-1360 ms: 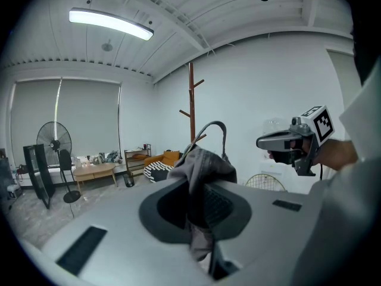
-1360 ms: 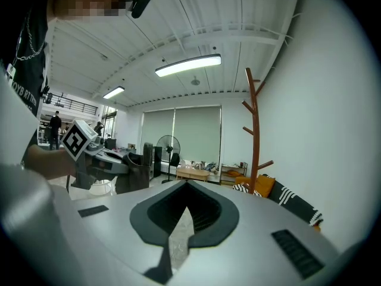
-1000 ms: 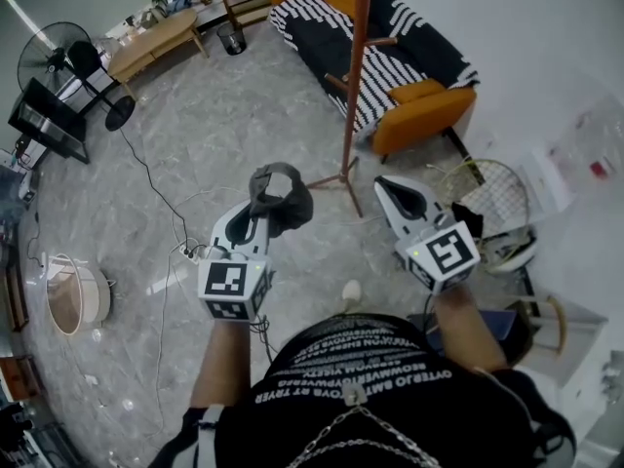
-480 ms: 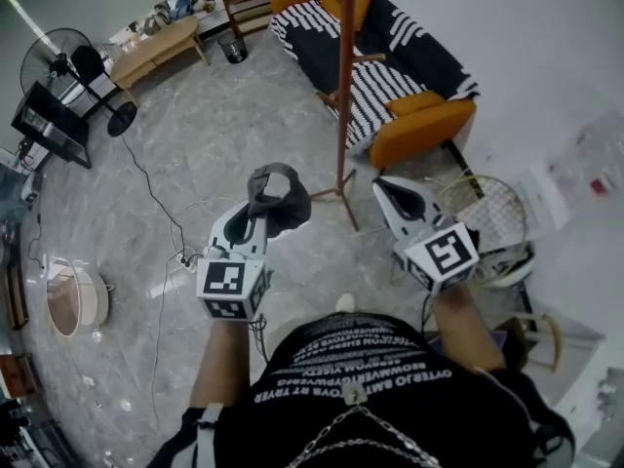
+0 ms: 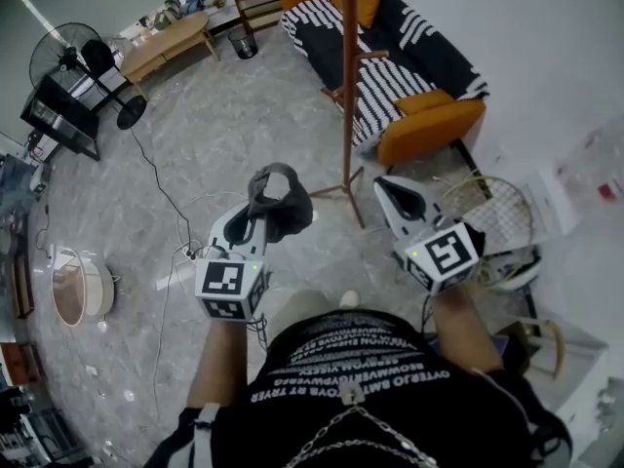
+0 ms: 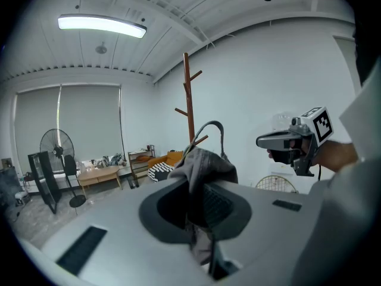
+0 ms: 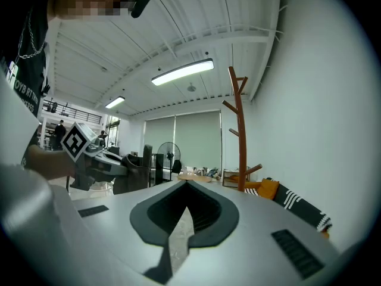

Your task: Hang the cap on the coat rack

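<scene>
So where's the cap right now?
In the head view the cap is pinched in the left claw, a bit left of centre. It is just left of the foot of the coat rack.

Bright, even indoor light with no hard shadows. Head view: strong fisheye, room lines bow toward the edges, pale floor (image 5: 224, 135) has a soft sheen, white wall (image 5: 546, 57) at right is nearly washed out, and detail is fairly sharp at centre. Left gripper view: ceiling lamp (image 6: 101, 25) is blown out white, blinds (image 6: 65, 118) glow flat grey with daylight behind them, black round vignette in the corners, and the cap (image 6: 205, 171) close to the lens is soft and out of focus. Right gripper view: ceiling tube (image 7: 181, 72) is clipped to white, same dark vignette and edge bending, near foreground blurred, and the coat rack (image 7: 241, 130) is crisp against the bright wall.
</scene>
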A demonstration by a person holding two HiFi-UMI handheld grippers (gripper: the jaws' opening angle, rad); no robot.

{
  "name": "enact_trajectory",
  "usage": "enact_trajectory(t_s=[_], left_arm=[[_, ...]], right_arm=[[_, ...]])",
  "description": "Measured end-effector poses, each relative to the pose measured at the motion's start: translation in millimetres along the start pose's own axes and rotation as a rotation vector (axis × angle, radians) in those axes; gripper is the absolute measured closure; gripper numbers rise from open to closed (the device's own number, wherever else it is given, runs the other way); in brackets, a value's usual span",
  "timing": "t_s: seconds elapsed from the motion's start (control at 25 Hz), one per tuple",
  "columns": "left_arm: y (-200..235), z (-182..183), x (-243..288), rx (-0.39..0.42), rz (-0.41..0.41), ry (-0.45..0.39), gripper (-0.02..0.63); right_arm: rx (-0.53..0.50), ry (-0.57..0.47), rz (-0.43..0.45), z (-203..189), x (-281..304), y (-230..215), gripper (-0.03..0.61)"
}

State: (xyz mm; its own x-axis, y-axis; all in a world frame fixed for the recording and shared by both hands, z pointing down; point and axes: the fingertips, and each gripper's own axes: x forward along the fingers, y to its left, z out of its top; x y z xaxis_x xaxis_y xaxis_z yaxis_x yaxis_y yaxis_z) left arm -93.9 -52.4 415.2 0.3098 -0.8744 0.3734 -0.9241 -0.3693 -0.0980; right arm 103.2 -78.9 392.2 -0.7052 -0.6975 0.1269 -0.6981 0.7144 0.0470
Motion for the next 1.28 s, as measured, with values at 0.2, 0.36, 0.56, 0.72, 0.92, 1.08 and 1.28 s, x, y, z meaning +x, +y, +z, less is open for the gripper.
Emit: enact_trajectory(t_s=[0.2, 0.36, 0.56, 0.72, 0.92, 1.08, 1.28], left_arm=[[6, -2, -3, -0.001, 0.001, 0.006, 0.595], [13, -4, 1, -0.009, -0.012, 0.011, 0.595], [25, 5, 17, -0.010, -0.036, 0.001, 0.595], [31, 11, 30, 0.006, -0.059, -0.015, 0.595], [37, 15, 45, 0.009, -0.084, -0.012, 0.595], [40, 17, 56, 0.011, -0.100, -0.011, 0.595], [39, 15, 71, 0.019, -0.119, 0.005, 0.595]], right_arm=[[0.017, 0.003, -0.003, -3, 5, 3, 0.586], [0.005, 0.003, -0.011, -1, 12, 1, 0.586], [-0.003, 0.014, -0.026, 2, 28, -1, 0.586], [-0.018, -0.001, -0.035, 9, 38, -4, 0.586], [-0.012, 0.025, -0.063, 8, 47, -11, 0.586], [-0.002, 0.023, -0.070, 10, 54, -17, 0.586], [0.035, 0.048, -0.071, 2, 58, -22, 0.586]])
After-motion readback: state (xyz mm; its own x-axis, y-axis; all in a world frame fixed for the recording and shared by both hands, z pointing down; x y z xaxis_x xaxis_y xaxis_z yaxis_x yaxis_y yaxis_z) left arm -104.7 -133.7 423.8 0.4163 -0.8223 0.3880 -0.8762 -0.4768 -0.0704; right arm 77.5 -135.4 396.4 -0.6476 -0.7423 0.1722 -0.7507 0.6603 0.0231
